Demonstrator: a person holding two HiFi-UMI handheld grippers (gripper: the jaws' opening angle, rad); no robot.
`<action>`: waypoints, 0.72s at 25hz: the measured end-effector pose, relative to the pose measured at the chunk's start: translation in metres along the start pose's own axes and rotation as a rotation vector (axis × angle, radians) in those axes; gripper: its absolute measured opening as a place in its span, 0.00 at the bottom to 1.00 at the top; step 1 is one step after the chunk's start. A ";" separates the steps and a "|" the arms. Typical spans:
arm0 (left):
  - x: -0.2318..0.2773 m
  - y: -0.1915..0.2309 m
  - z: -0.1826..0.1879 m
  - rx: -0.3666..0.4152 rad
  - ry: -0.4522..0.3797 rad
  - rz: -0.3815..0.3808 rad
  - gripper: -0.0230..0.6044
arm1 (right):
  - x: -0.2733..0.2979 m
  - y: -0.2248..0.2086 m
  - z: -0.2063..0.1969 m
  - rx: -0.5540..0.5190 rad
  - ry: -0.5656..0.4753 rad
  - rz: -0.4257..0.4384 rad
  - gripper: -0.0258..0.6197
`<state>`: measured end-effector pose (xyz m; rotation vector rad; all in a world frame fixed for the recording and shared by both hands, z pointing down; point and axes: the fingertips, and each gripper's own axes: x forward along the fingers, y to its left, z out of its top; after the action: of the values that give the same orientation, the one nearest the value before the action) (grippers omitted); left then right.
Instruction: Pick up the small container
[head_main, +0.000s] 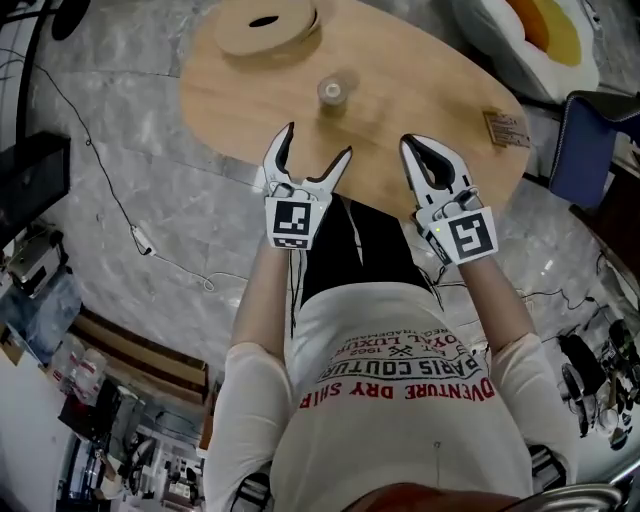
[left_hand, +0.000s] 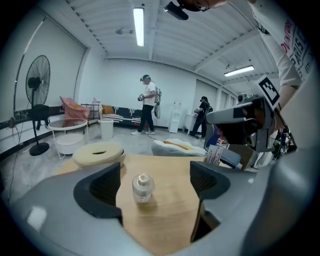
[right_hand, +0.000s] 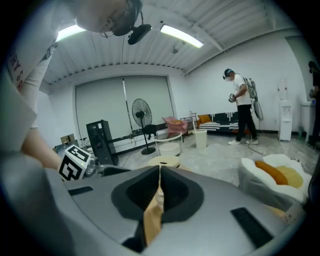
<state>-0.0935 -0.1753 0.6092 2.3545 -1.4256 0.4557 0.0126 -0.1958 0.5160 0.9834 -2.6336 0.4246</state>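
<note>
The small container (head_main: 331, 92), a clear little jar with a pale lid, stands upright on the oval wooden table (head_main: 420, 95). My left gripper (head_main: 318, 142) hovers over the table's near edge, just short of the jar, jaws spread wide and empty. In the left gripper view the container (left_hand: 142, 187) appears ahead, framed between the two dark pads (left_hand: 106, 186) without touching them. My right gripper (head_main: 410, 143) is to the right of the left one, its jaws closed together with nothing in them. In the right gripper view the right gripper (right_hand: 159, 189) shows only a thin slit of table.
A round pale disc with a slot (head_main: 268, 25) lies at the table's far left. A small printed card (head_main: 505, 128) sits near the right edge. A white and orange cushion (head_main: 540, 30) and a blue chair (head_main: 590, 140) stand beyond. Cables (head_main: 140, 238) run over the floor.
</note>
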 end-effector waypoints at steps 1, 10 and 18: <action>0.013 0.004 -0.011 0.005 0.007 -0.011 0.71 | 0.008 -0.005 -0.010 0.008 0.003 -0.014 0.05; 0.108 0.027 -0.086 0.062 0.044 -0.076 0.76 | 0.067 -0.041 -0.083 0.089 -0.021 -0.112 0.05; 0.153 0.028 -0.110 0.192 0.037 -0.133 0.76 | 0.094 -0.063 -0.114 0.118 -0.027 -0.150 0.05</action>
<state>-0.0609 -0.2563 0.7784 2.5573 -1.2489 0.6202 0.0066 -0.2535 0.6655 1.2229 -2.5602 0.5391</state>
